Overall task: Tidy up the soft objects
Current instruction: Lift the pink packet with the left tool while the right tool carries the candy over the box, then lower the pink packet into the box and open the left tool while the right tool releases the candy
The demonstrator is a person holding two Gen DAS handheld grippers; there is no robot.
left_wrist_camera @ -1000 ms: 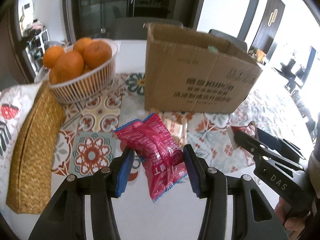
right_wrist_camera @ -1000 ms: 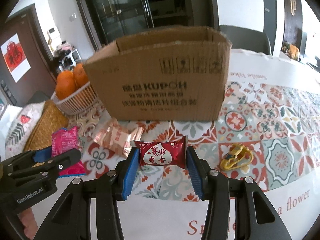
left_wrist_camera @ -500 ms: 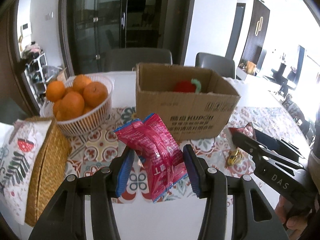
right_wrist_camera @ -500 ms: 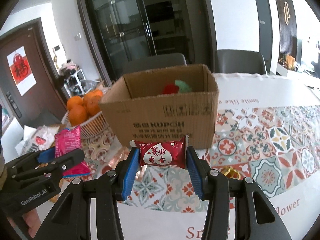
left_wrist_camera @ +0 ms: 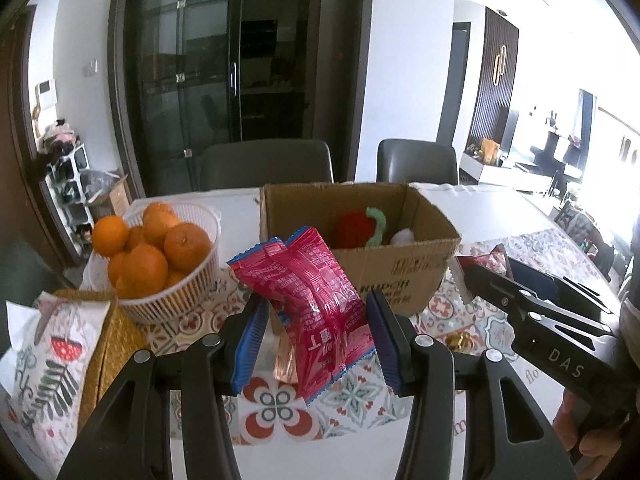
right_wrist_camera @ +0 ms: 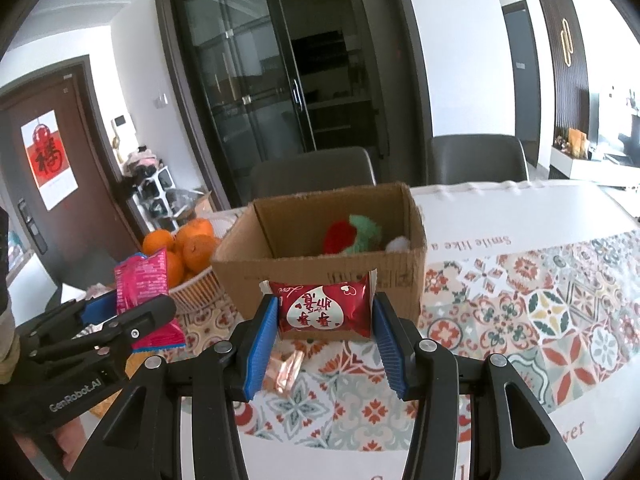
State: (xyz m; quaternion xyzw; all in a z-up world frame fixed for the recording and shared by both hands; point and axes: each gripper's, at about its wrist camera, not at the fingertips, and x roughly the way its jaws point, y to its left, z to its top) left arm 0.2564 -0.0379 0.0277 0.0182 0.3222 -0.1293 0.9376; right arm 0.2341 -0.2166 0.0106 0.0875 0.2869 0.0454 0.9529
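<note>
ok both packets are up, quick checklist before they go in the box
1. Left gripper shut on pink packet: ok.
2. Right gripper shut on red heart packet: ok.
3. Cardboard box open on top: ok.
4. Free room inside beside the red and green plush: ok.
5. Packets above the box opening: not ok, both sit in front of its near wall.
6. Loose wrapper on the table left to collect: not ok.
</note>
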